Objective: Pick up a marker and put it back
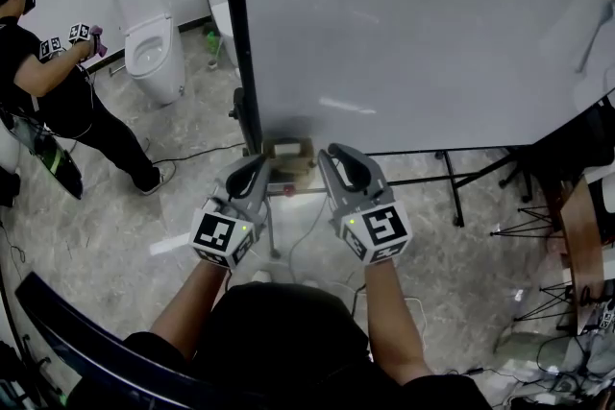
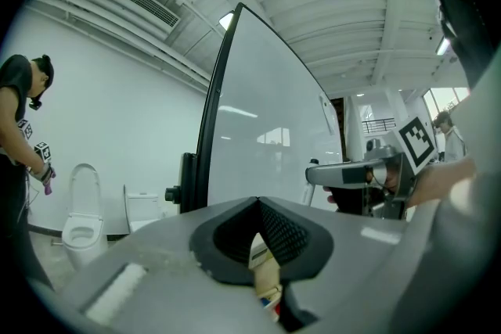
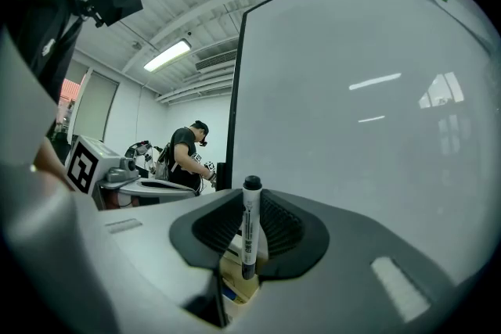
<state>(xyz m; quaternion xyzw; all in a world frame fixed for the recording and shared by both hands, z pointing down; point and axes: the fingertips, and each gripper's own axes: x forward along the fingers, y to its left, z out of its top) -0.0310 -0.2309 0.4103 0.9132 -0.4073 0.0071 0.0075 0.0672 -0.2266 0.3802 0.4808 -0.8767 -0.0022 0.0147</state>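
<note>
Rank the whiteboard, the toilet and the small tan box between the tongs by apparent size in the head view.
Largest to smallest:
1. whiteboard, by far
2. toilet
3. box, partly hidden but clearly the smallest

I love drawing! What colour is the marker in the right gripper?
White marker, black cap; right gripper view shows it best.

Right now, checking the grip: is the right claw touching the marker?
Touching. The right gripper view shows the right claw clamped on the upright marker, one pad each side.
</note>
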